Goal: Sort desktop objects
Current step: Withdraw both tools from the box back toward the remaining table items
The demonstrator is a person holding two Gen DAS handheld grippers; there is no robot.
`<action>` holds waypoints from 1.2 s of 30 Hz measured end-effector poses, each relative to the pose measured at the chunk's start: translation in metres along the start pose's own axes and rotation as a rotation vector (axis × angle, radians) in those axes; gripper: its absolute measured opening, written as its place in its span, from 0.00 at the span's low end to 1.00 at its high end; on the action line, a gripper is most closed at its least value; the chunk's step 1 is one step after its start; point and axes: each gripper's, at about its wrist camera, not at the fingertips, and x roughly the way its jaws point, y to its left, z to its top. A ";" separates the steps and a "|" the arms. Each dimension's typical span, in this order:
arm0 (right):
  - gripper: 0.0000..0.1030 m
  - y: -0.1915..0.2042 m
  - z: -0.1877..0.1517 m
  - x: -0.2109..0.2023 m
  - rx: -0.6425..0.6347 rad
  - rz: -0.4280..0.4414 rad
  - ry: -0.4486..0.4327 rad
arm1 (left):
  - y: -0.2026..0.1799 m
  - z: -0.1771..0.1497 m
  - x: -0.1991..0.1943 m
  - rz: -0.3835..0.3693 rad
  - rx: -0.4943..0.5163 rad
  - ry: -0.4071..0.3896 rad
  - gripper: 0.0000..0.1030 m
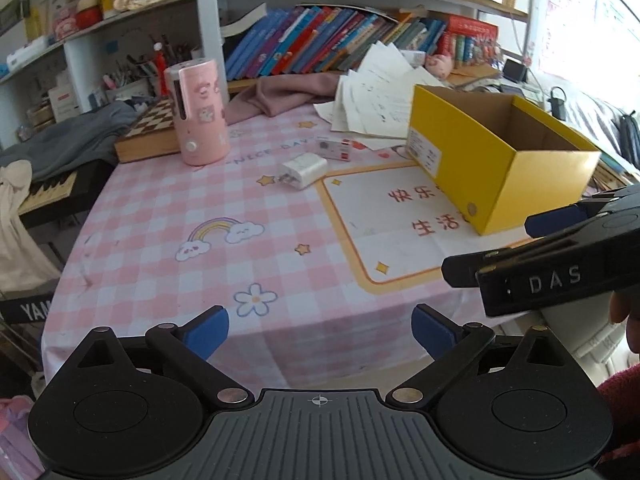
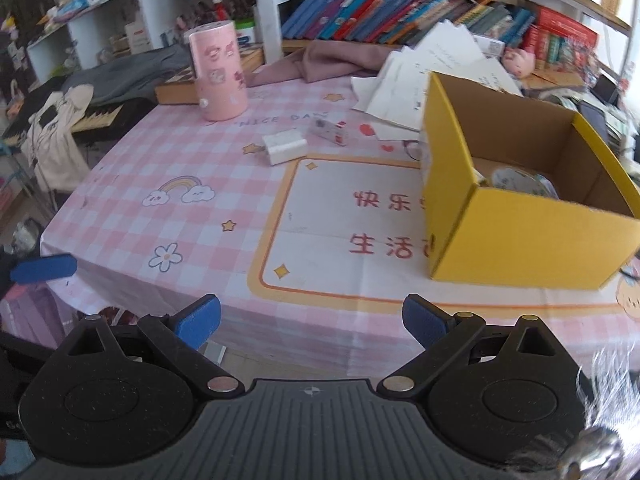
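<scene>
A white charger plug (image 1: 304,170) (image 2: 284,146) lies mid-table on the pink checked cloth (image 1: 168,208). Just behind it is a small white and red packet (image 1: 334,148) (image 2: 330,132). Farther left stands a tall pink cylinder (image 1: 200,112) (image 2: 218,76). An open yellow cardboard box (image 1: 500,160) (image 2: 520,240) sits at the right, with a round pale item (image 2: 516,182) inside. My left gripper (image 1: 320,328) hovers open over the table's near edge, nothing between its fingers. My right gripper (image 2: 312,320) (image 1: 490,246) is open and empty too, in front of the box.
A chessboard (image 1: 148,128), grey cloth (image 1: 72,140) and a keyboard (image 1: 48,188) lie at the left. Pink fabric (image 1: 280,96) and loose papers (image 1: 380,92) sit behind the box. Shelves of books (image 1: 340,40) line the back. One left gripper finger pad (image 2: 44,268) shows beside the table's near left corner.
</scene>
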 end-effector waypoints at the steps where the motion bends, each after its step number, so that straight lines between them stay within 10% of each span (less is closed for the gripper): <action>1: 0.95 0.000 0.003 0.002 -0.005 0.004 -0.004 | 0.001 0.002 0.002 0.001 -0.001 0.005 0.97; 29: 0.88 -0.043 0.133 0.107 -0.068 0.100 -0.048 | 0.002 0.095 0.112 0.077 0.039 0.028 0.97; 36: 0.66 -0.049 0.174 0.148 -0.111 0.070 0.015 | 0.005 0.118 0.147 0.075 0.040 0.020 0.97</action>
